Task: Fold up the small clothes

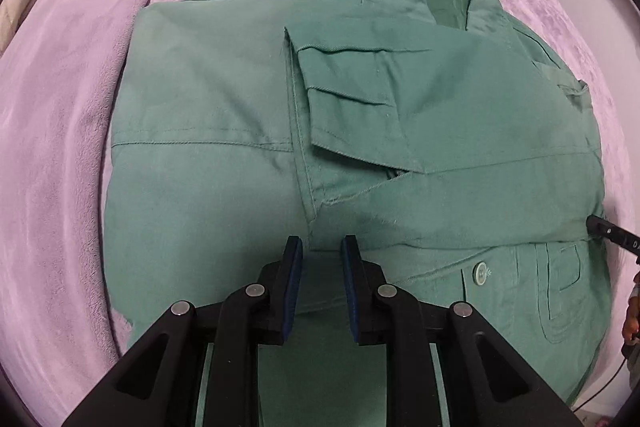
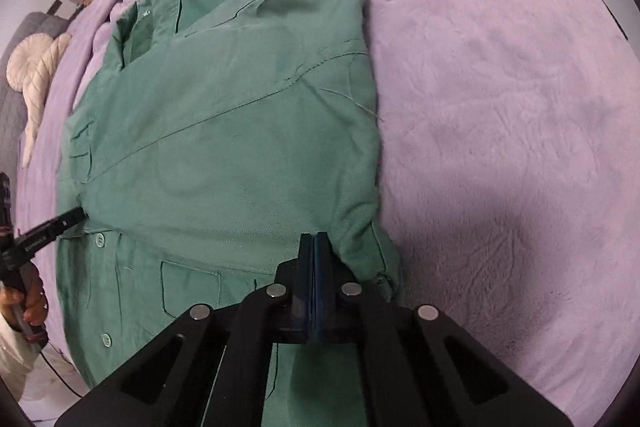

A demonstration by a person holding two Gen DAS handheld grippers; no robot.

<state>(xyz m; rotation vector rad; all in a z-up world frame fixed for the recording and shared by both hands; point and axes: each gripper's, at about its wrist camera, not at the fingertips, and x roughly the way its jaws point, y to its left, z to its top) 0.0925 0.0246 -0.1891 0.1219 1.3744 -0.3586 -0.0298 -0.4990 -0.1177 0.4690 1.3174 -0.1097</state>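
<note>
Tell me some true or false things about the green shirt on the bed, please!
1. The green shirt lies on a purple blanket. True.
2. The right gripper is wide open. False: its jaws are shut together.
3. The sleeves are folded over the shirt's body. True.
4. The shirt has red buttons. False: the button is pale green.
5. The left gripper has its jaws a little apart. True.

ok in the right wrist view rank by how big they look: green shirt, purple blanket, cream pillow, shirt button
1. purple blanket
2. green shirt
3. cream pillow, though it lies far off at the frame's edge, so its true size is unsure
4. shirt button
</note>
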